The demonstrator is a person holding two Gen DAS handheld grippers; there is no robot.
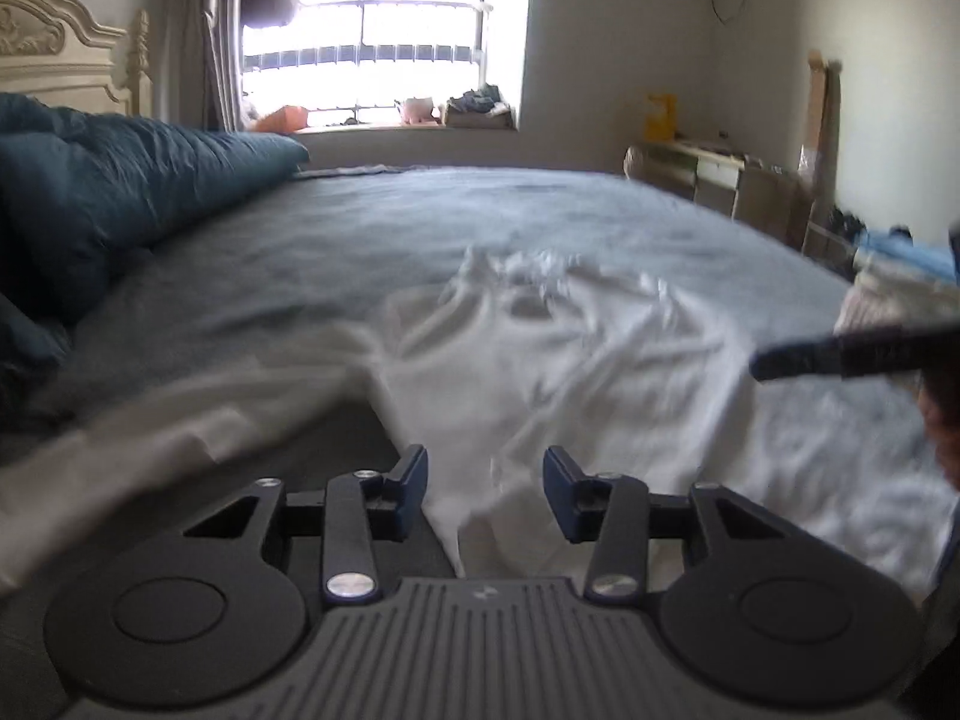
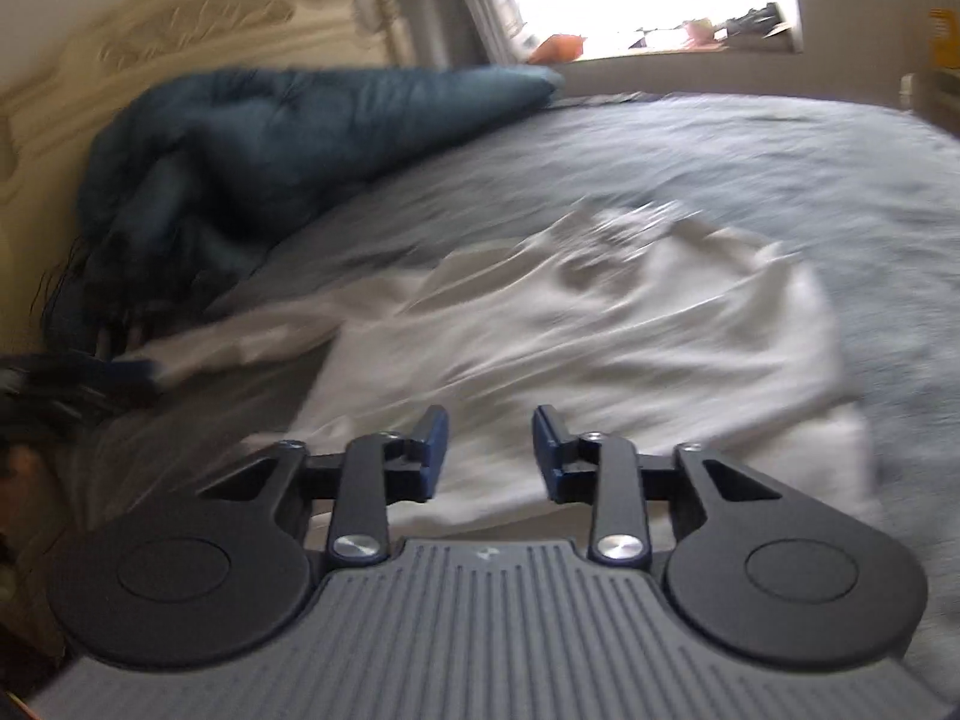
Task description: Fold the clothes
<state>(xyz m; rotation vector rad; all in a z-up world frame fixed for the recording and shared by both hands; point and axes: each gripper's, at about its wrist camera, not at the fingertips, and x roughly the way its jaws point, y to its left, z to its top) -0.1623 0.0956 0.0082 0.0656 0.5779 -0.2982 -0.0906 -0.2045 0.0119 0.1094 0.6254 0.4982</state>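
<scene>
Left gripper [image 1: 485, 492] and right gripper [image 2: 491, 453]: jaws apart, seemingly empty.

Bedroom, daylit. A bed [image 1: 360, 228] with a grey sheet fills the area ahead of the tool. A carved cream headboard [image 1: 54, 54] stands at far left, with a bunched dark teal duvet [image 1: 120, 180] against it. Straight ahead, beyond the bed, a barred window [image 1: 384, 30] is strongly overexposed; its sill [image 1: 420, 127] carries assorted clutter. A grey curtain [image 1: 210, 30] hangs left of the window. Walls are plain off-white. Ahead and to the right, a low pale desk [image 1: 714, 171] stands against the wall, with a yellow item [image 1: 660, 116] on it.
</scene>
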